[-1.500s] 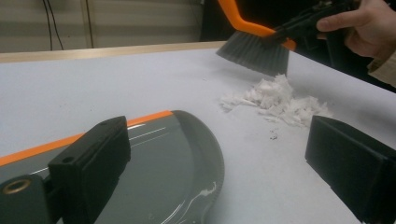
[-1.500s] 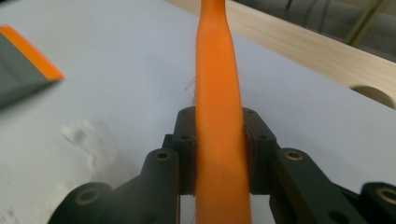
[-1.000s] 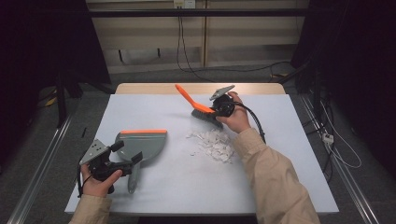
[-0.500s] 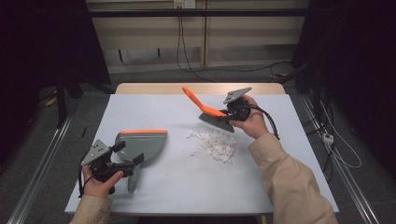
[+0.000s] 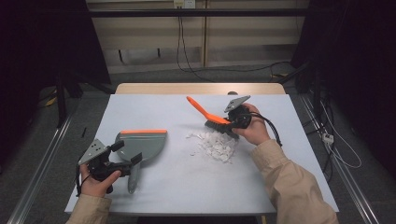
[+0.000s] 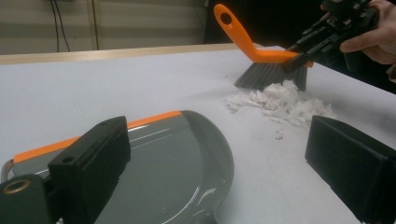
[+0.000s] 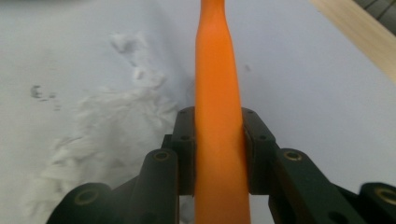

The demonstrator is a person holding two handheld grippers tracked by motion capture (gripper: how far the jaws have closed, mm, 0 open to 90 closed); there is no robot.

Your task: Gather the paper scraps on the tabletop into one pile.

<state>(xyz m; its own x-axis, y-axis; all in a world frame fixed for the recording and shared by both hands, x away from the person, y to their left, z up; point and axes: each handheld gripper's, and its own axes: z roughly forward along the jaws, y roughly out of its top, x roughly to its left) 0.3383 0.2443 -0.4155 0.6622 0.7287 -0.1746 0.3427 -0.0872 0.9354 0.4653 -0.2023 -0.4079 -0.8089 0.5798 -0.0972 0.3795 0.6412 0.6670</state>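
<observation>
Dark curtains and trailing cables ring the pale tabletop [image 5: 177, 186], where your work centres on the heap of white paper scraps [image 5: 215, 144]. Those scraps are featherlight and loose, so expect them to scatter or cling under a hard stroke; sweep gently. Touching the heap's far edge is the brush [image 5: 215, 120], whose stiff orange handle is clamped in your right hand-held gripper [image 7: 218, 154], both jaws pressed against its sides. That plastic looks smooth and may twist in the grip, so a hold low, near the bristles, seems soundest. Well apart from the heap, on its left, lies the grey dustpan [image 5: 140, 145] with its orange lip turned away from you. Your left hand-held gripper [image 6: 224, 168] hangs over the pan with jaws spread wide, gripping nothing. Bristle tips are hidden behind the heap, and the pan's handle is hard to make out under your left hand [image 5: 95, 183].
</observation>
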